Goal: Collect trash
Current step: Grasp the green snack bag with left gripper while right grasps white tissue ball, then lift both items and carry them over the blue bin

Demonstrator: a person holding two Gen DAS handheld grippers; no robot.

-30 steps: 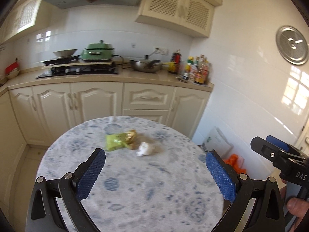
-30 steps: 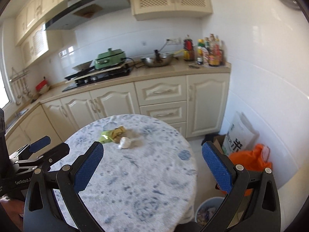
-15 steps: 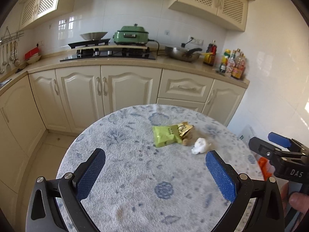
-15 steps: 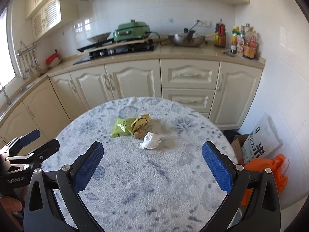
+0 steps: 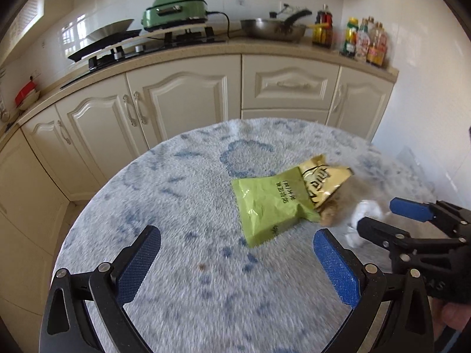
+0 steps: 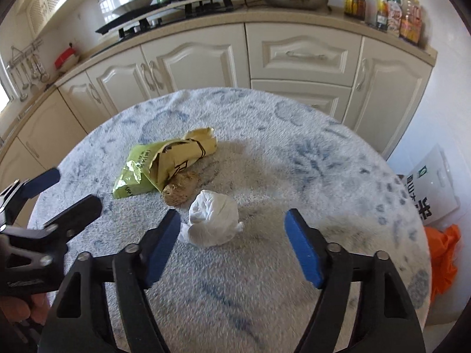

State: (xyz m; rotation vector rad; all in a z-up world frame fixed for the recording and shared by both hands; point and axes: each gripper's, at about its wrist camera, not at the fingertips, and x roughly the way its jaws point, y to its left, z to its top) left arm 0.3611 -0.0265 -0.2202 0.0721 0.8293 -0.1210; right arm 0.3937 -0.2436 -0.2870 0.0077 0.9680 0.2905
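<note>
Round table under a fleecy white-and-blue cloth (image 6: 265,153): bore all the trash. Right gripper (image 6: 232,235): jaws spread wide, the crumpled white tissue ball (image 6: 213,222) lying between the fingertips, seemingly just touching the left pad. Left gripper (image 5: 237,253): jaws spread, empty, low over the cloth. Crinkled green foil packet (image 5: 270,209): flat near centre, a yellow wrapper (image 5: 322,179) overlapping it. Brown lumpy scrap (image 6: 179,186): just beside the packet and tissue.
</note>
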